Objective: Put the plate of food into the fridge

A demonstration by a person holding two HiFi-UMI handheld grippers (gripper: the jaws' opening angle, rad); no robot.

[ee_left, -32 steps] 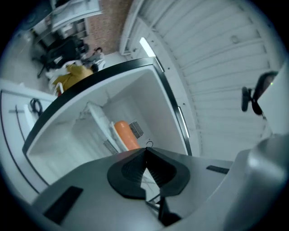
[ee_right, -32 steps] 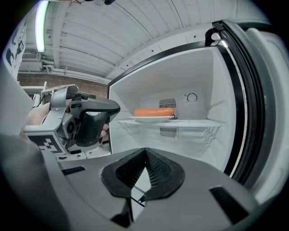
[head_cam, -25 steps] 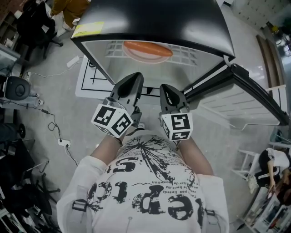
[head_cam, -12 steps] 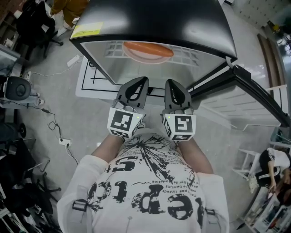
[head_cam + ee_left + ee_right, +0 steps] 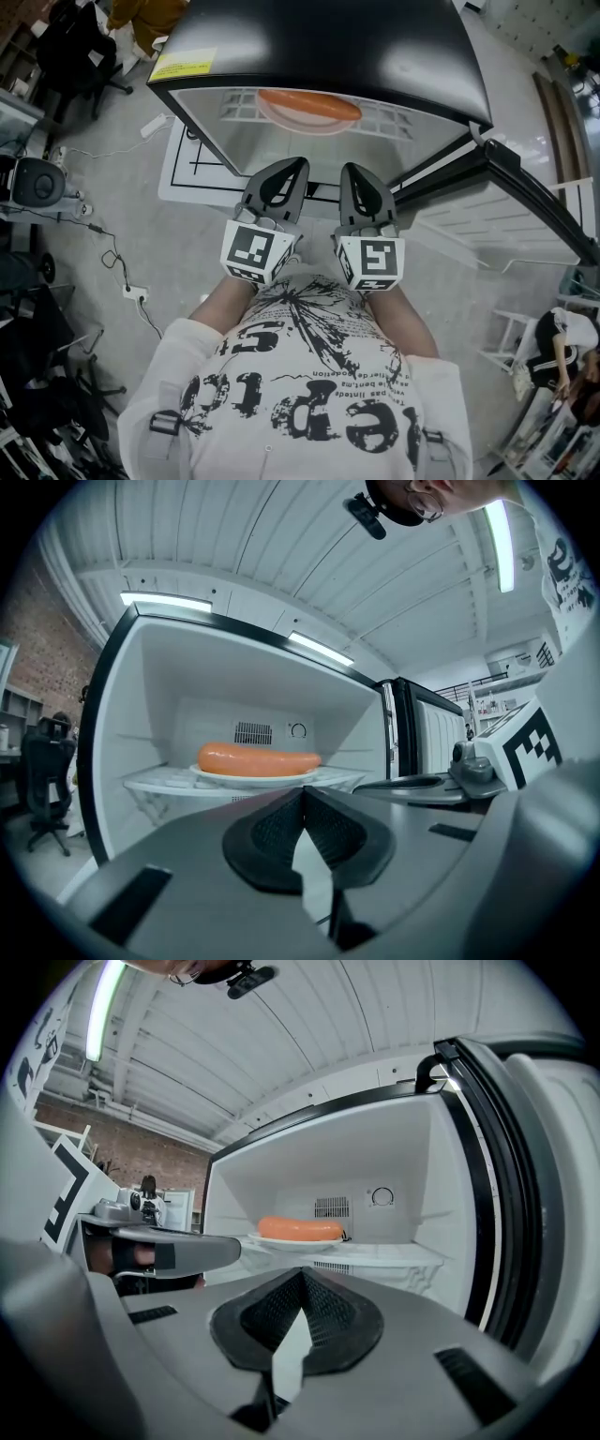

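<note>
A white plate with a long orange sausage rests on the white wire shelf inside the open fridge. In the left gripper view the plate and sausage lie straight ahead; the right gripper view shows the plate and sausage on the same shelf. Both grippers are held side by side in front of the fridge opening, short of the shelf. My left gripper is shut and empty. My right gripper is shut and empty too.
The fridge door stands open to the right. A white board with black lines lies on the floor at the fridge's left. Cables and an office chair are at the far left. A person and a white stool are at lower right.
The left gripper has turned upright and drawn in beside the right one. Both have barely moved in the last half second.
</note>
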